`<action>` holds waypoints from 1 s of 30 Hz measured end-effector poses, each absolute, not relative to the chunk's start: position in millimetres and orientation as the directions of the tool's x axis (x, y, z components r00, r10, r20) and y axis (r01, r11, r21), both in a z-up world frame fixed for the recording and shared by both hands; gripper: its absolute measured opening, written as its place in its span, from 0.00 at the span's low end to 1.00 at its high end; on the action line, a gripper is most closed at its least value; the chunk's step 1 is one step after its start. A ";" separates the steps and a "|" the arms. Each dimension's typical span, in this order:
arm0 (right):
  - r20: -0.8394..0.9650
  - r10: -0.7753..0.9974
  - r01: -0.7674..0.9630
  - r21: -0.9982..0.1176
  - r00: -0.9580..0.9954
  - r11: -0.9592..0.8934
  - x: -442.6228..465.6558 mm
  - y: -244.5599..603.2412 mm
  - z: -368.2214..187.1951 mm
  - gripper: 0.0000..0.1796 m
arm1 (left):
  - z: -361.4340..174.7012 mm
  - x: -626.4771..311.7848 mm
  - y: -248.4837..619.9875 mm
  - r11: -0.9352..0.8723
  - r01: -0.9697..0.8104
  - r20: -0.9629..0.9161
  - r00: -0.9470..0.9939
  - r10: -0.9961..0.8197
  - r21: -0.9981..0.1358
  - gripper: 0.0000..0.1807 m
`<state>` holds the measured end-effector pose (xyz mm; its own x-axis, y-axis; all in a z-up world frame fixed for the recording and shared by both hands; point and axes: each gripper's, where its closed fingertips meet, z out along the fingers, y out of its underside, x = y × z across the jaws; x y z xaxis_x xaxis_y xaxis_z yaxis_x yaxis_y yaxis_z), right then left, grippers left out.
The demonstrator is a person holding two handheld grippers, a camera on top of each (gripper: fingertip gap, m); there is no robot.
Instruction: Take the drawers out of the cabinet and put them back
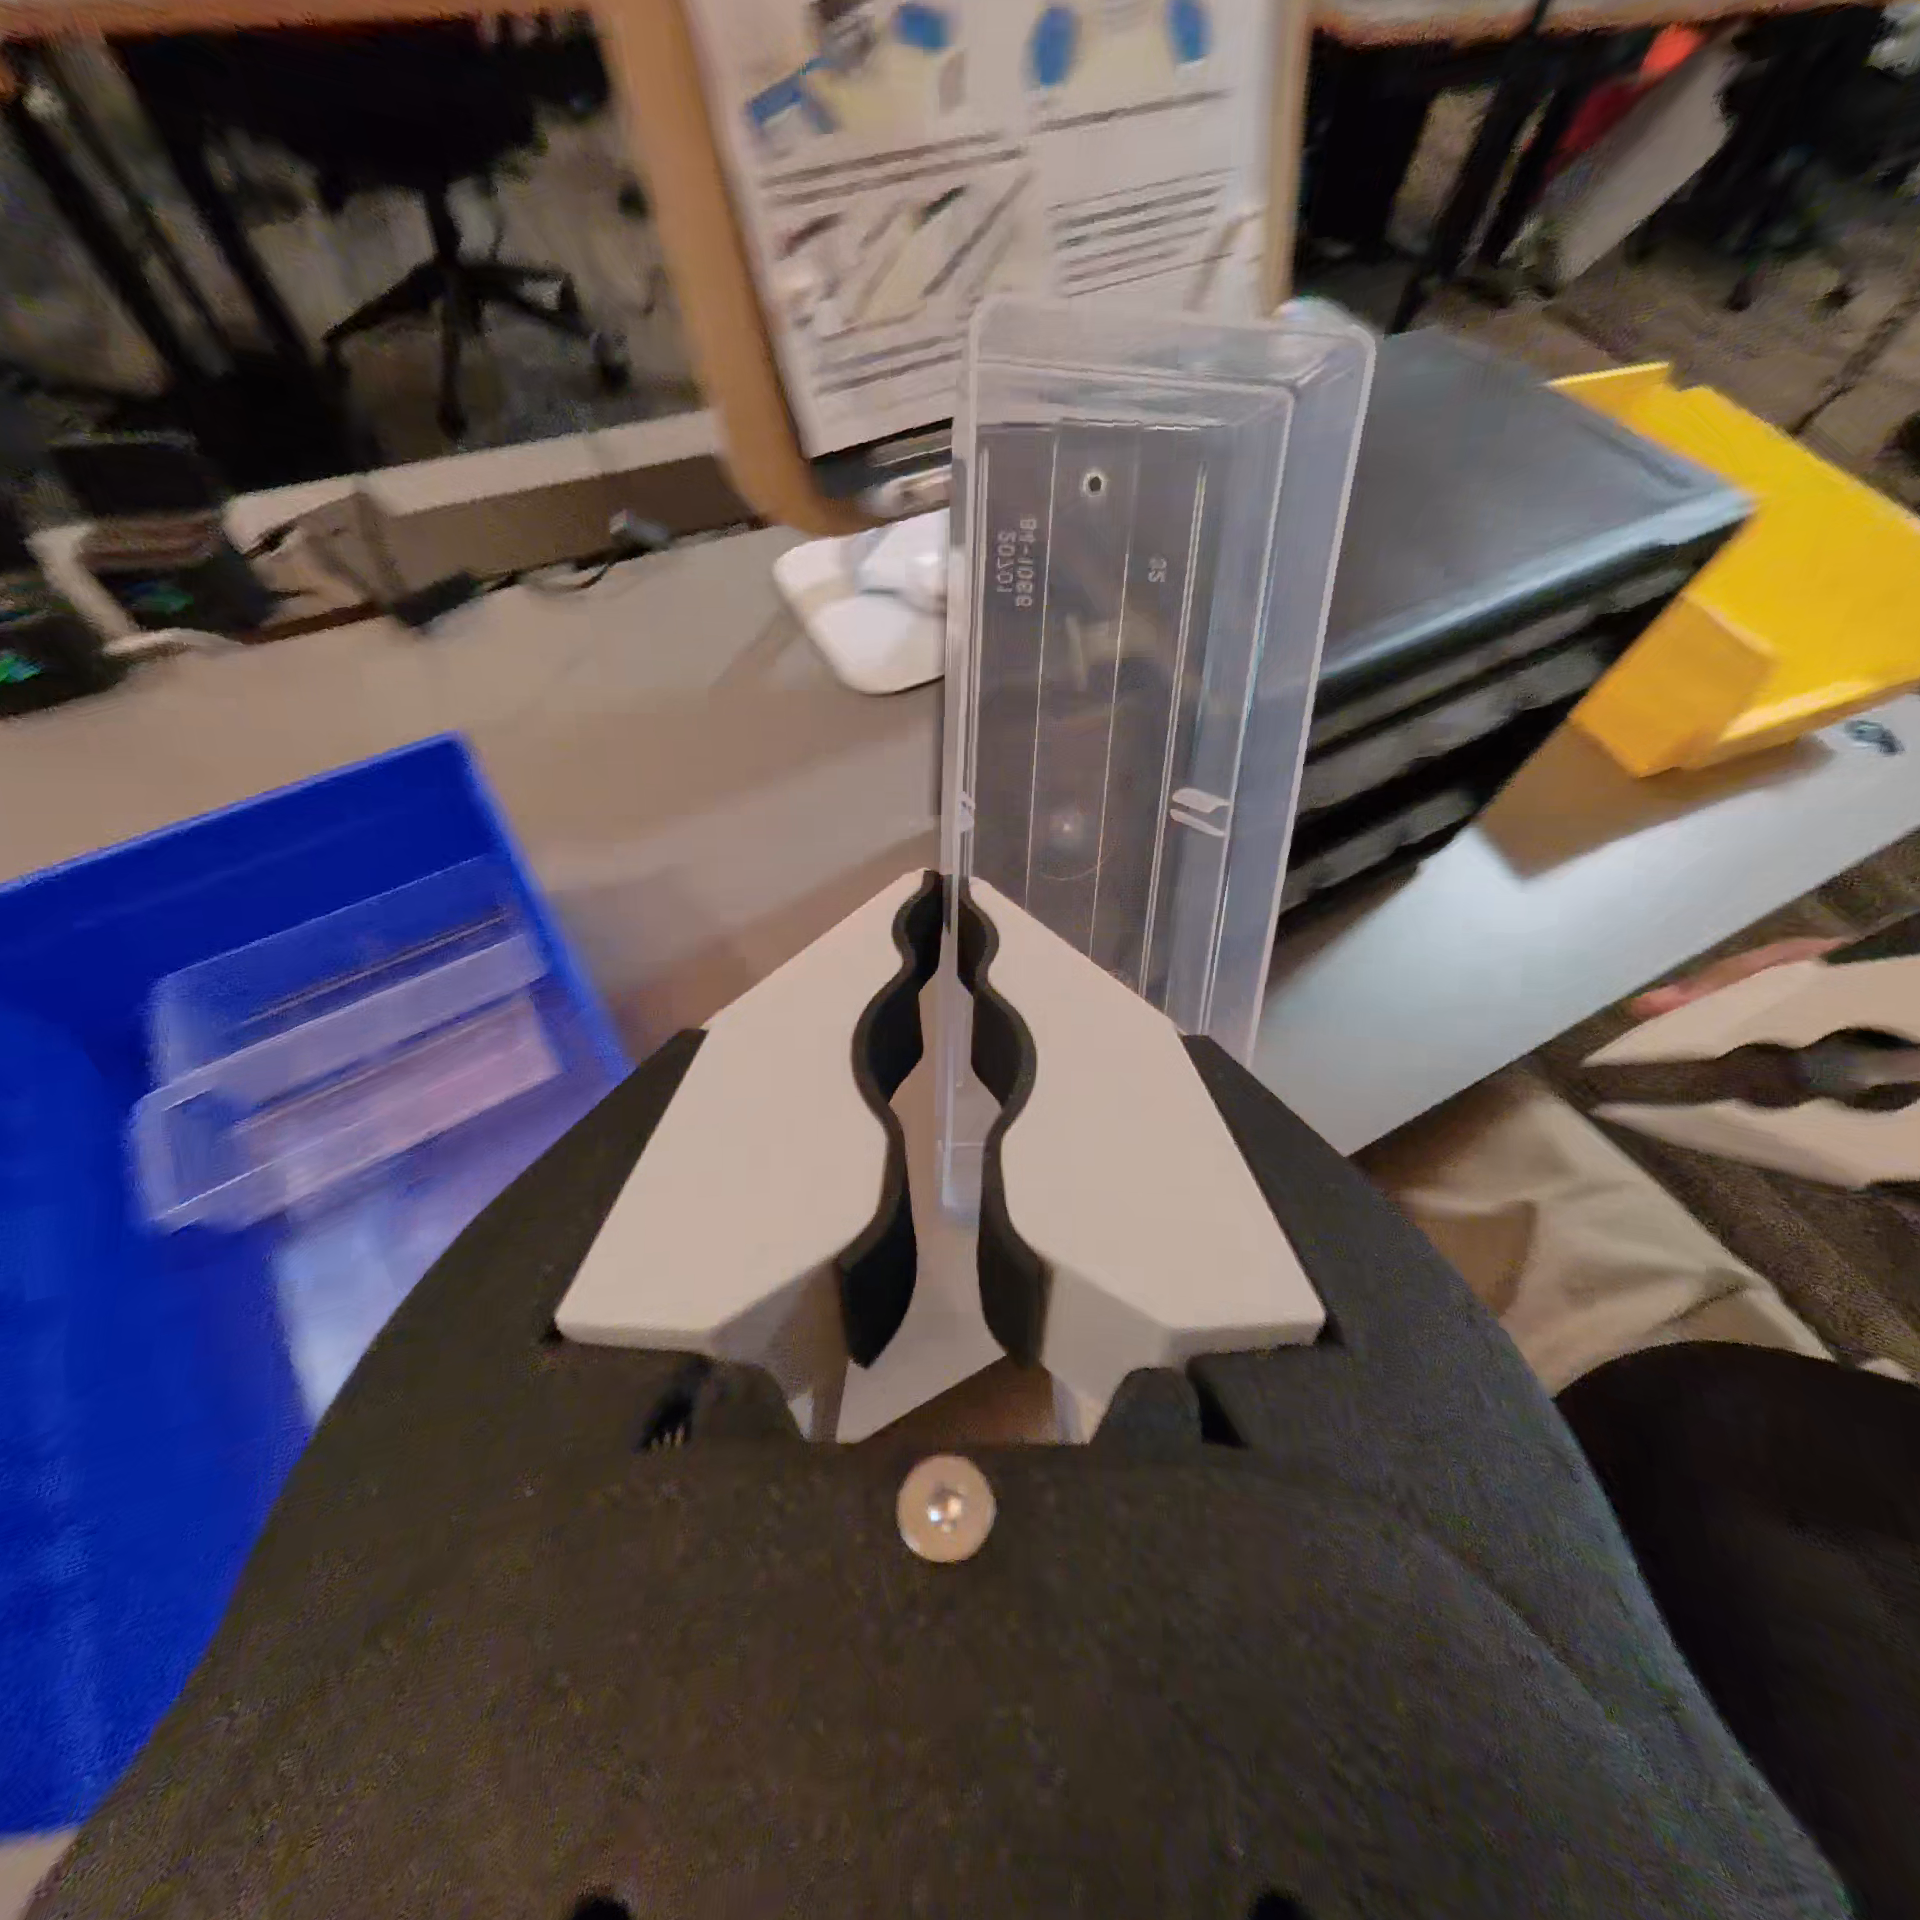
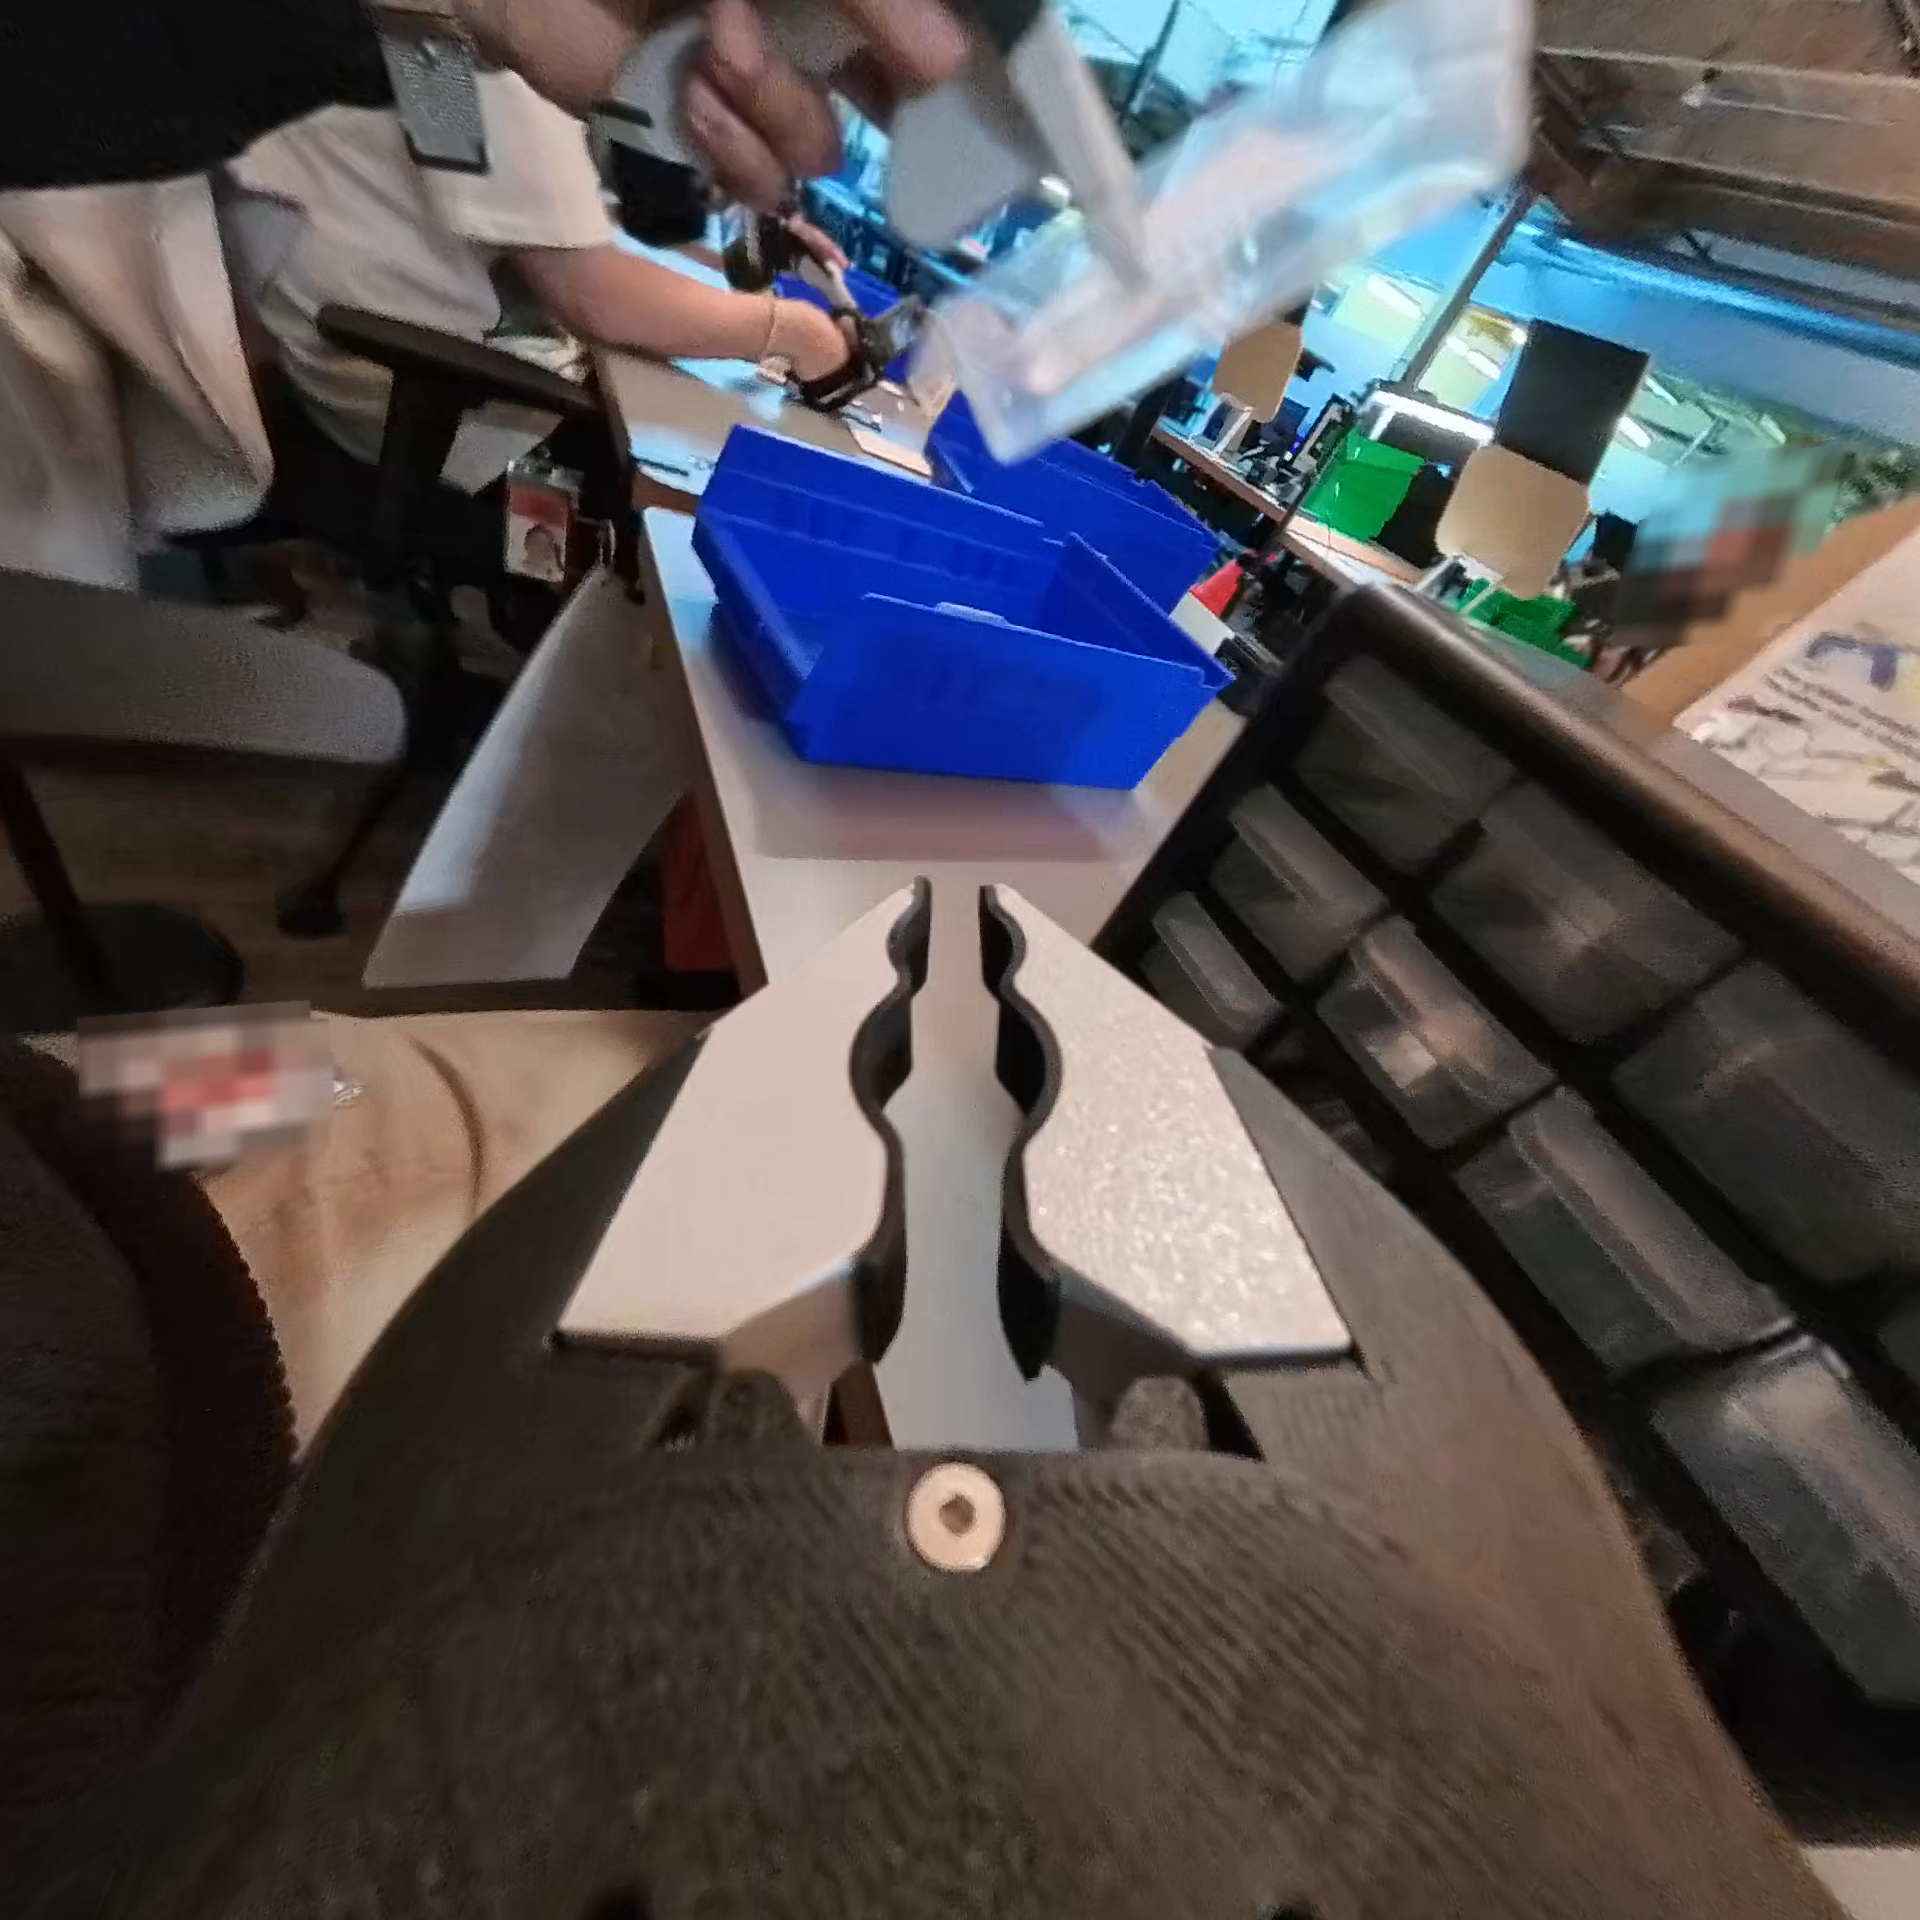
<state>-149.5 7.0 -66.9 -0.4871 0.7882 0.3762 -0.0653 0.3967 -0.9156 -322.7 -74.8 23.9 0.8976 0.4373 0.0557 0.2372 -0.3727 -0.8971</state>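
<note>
The left gripper point(image 1: 954, 914) has its jaws pinching the thin front lip of a clear plastic drawer point(image 1: 1143, 665), held in the air with the black drawer cabinet point(image 1: 1486, 582) just behind it. Another clear drawer point(image 1: 343, 1039) lies in the blue bin point(image 1: 156, 1351), left of the cabinet. The right gripper point(image 2: 954, 904) hovers beside the cabinet's front, jaws slightly apart and empty. Judging by the thin pinch, the drawer could swing; best to move it slowly and level it over the bin or the slot before letting go.
</note>
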 end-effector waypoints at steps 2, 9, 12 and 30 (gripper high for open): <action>0.455 0.758 -0.094 -0.878 -0.467 0.469 -143.8 -4.9 -68.0 0.06 | 12.2 -286.7 -46.2 -0.350 0.205 0.056 0.918 0.393 -0.914 0.00; 0.688 0.657 -0.069 -0.705 -0.308 0.706 -123.7 -14.9 -77.5 0.16 | -58.6 -189.7 15.6 -0.173 0.137 0.045 0.890 0.454 -0.975 0.00; 0.733 0.596 0.114 -0.596 -0.326 0.795 -124.6 -2.5 -115.2 0.29 | -76.4 -167.4 34.1 -0.175 0.199 0.103 0.891 0.443 -0.964 0.00; 0.669 0.375 0.025 -0.470 -0.641 0.882 -97.7 13.6 -151.6 0.07 | -78.6 -175.2 15.0 0.028 0.456 0.450 0.865 0.224 -0.890 0.33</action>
<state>-97.7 13.6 -151.6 -0.6414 0.3749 0.6694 0.0247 0.8821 -0.4704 -175.2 15.0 -78.6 0.8647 0.2238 0.4497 0.4556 0.0277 -0.8898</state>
